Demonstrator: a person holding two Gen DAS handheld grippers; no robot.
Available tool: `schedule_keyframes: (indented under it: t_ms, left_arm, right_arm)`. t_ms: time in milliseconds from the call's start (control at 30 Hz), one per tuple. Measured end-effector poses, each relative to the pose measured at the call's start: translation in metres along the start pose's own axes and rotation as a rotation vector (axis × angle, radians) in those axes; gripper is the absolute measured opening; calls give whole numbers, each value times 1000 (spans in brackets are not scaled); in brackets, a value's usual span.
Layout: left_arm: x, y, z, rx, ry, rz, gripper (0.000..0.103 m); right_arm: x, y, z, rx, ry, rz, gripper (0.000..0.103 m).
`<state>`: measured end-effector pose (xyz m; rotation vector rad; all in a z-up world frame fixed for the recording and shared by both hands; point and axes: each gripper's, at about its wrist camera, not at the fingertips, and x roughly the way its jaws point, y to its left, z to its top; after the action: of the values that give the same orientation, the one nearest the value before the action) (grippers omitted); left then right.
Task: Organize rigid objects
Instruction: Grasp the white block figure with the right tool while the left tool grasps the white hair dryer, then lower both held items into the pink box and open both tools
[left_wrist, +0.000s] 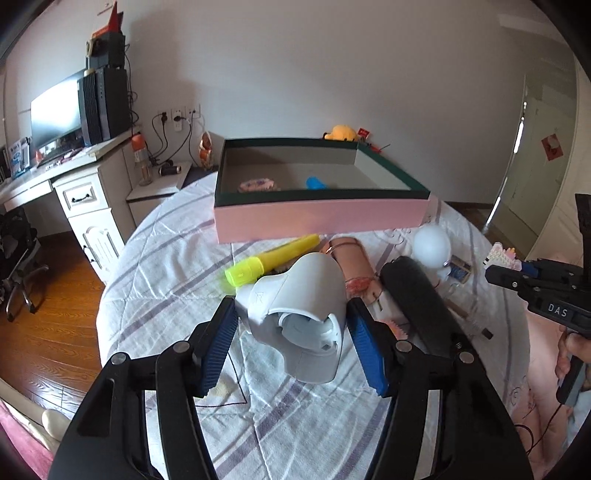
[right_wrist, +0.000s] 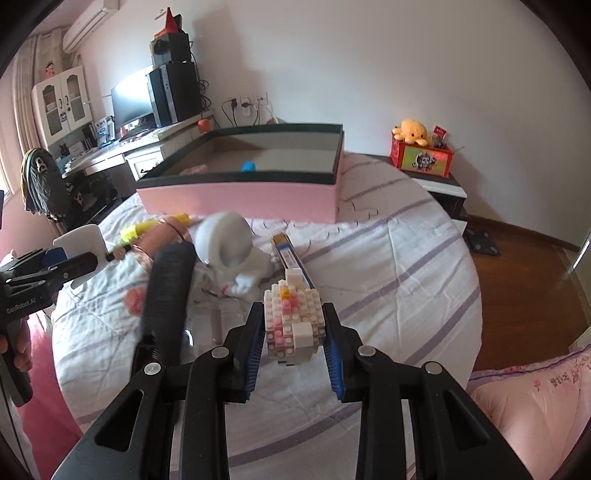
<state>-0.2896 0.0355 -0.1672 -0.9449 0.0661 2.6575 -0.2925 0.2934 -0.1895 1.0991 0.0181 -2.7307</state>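
My left gripper (left_wrist: 291, 332) is shut on a white plastic housing (left_wrist: 299, 314) and holds it above the bed. My right gripper (right_wrist: 293, 332) is shut on a white and pink brick model (right_wrist: 293, 321). A pink box with a dark rim (left_wrist: 317, 218) stands at the far side of the bed; it also shows in the right wrist view (right_wrist: 240, 199). Inside it lie a blue piece (left_wrist: 316, 182) and a pink patterned piece (left_wrist: 256, 184). A yellow marker (left_wrist: 269, 260), a pink tube (left_wrist: 351, 258), a black roll (left_wrist: 417, 295) and a white astronaut figure (right_wrist: 232, 251) lie in front of the box.
A long blue and white box (right_wrist: 290, 254) lies on the quilt (right_wrist: 388, 280). A desk with a monitor (left_wrist: 55, 114) stands to the left. A nightstand carries a red box and a yellow plush (right_wrist: 412, 131). A pink pillow (right_wrist: 535, 402) lies at the right.
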Motion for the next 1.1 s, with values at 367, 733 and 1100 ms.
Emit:
schedule_keyframes:
  t_ms: [367,733,1100]
  left_arm:
    - [-10,-15,54,60,-91,-35,62]
    - [71,-19,155,122,-63,-66,62]
    - [186,5,203,118,108,-3,62]
  right_arm:
    - [-8,17,47,-64,-80,34,31]
    - [44,16,136,-134,-75,88,31]
    - [168,18,207,-168,90,101,31]
